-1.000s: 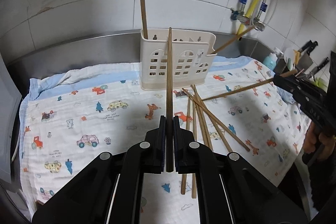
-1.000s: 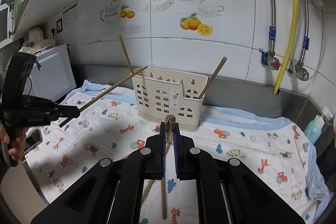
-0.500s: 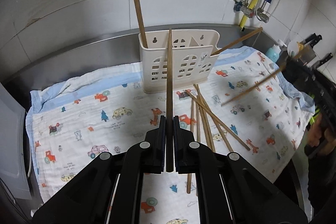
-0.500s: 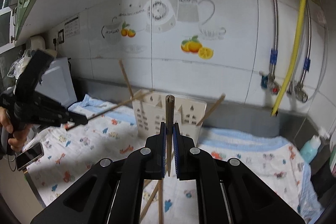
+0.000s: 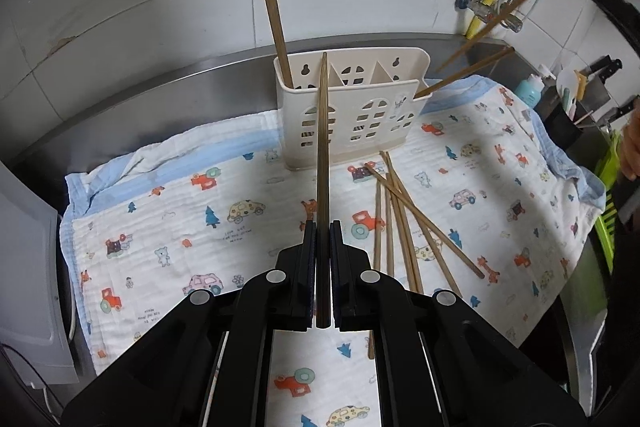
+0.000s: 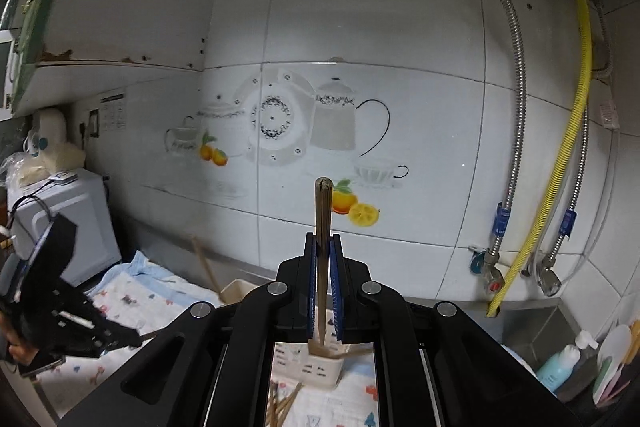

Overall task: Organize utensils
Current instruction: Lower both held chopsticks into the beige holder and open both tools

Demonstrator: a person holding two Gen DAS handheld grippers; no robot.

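Note:
My left gripper (image 5: 322, 227) is shut on a wooden chopstick (image 5: 322, 155) that points toward the cream utensil holder (image 5: 352, 115); its tip lies over the holder's left compartments. One chopstick (image 5: 276, 31) stands in the left compartment, another (image 5: 464, 77) leans out at the right. Several loose chopsticks (image 5: 404, 223) lie on the printed cloth (image 5: 168, 211). My right gripper (image 6: 323, 247) is shut on a chopstick (image 6: 322, 219), raised high and upright above the holder (image 6: 324, 367). That chopstick (image 5: 516, 1) shows at upper right in the left wrist view.
A tiled wall with hoses (image 6: 576, 131) stands behind. A blue bottle (image 5: 530, 93) and knives (image 5: 604, 67) are at the right. A white appliance (image 6: 68, 219) stands at the left. The left gripper (image 6: 60, 311) shows at the left of the right wrist view.
My right gripper has risen and tilted up with its chopstick, now above the holder. My left gripper has moved closer to the holder and higher, chopstick still held.

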